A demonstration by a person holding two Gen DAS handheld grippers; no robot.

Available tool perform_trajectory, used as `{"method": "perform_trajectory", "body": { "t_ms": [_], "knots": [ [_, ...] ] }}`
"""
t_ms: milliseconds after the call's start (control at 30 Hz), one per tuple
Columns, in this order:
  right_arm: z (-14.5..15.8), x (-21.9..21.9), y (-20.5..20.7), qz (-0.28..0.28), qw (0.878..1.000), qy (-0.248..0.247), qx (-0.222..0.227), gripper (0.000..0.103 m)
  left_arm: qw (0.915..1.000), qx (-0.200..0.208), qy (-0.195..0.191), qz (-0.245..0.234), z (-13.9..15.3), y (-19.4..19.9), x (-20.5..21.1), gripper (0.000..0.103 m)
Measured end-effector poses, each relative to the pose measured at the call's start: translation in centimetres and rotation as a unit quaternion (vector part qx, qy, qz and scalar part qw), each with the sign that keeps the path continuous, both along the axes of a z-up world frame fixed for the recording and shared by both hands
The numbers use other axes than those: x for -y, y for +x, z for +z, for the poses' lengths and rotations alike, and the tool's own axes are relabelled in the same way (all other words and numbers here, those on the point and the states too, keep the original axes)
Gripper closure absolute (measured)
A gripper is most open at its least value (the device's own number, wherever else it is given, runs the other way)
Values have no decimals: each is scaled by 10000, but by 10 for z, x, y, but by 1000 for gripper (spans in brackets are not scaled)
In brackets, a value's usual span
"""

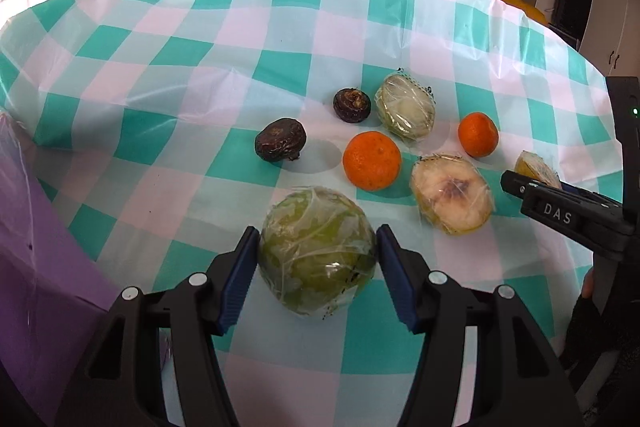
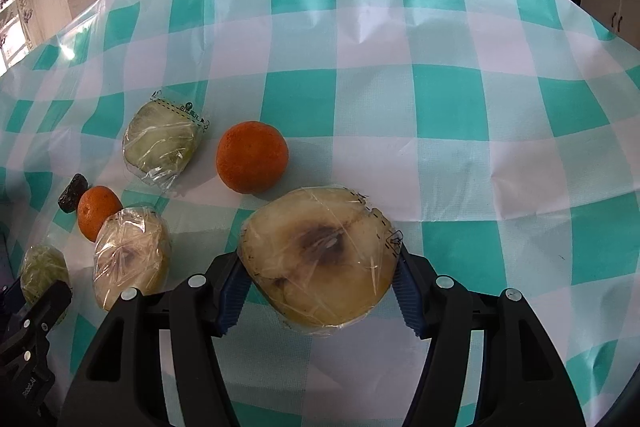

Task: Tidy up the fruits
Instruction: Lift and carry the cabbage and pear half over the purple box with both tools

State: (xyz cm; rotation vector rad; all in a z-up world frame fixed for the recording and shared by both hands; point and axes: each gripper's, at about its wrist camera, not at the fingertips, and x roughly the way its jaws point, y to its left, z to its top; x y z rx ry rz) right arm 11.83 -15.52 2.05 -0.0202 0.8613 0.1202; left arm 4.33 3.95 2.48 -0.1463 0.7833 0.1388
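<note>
Item one: my left gripper (image 1: 316,263) clenches a film-wrapped green fruit (image 1: 316,253) between both pads, on the checked tablecloth (image 1: 200,75). Item two: my right gripper (image 2: 320,291) grasps a wrapped cut fruit half (image 2: 320,259), cut face up, raised off the cloth.

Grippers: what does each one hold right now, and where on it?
Right gripper clamps a wrapped cut fruit half by its opposite sides. Left gripper straddles the wrapped green fruit, pads at its sides; a firm grip cannot be told.

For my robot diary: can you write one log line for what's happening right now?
left tool: gripping green wrapped fruit | right tool: gripping wrapped fruit half
</note>
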Motion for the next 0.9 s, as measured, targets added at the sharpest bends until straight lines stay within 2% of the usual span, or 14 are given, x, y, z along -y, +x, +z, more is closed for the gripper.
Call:
{"method": "perform_trajectory", "body": {
  "t_ms": [100, 267, 400, 633, 900],
  "knots": [
    [2, 14, -10, -350, 9989, 294, 57, 42, 9996, 244, 114, -23, 4, -26, 4, 43],
    [2, 12, -41, -321, 9984, 473, -20, 42, 9988, 471, 57, -129, 14, -68, 11, 43],
    [-3, 17, -66, -441, 9958, 796, -139, 42, 9985, 526, 31, -126, 15, -96, 11, 43],
    [-3, 13, -110, -338, 9958, 831, -164, 42, 9962, 794, 305, -203, 26, -148, 11, 43],
    [-2, -1, -163, -250, 9966, 783, -37, 42, 9893, 1352, 508, -197, 58, -204, 5, 43]
  ]
}}
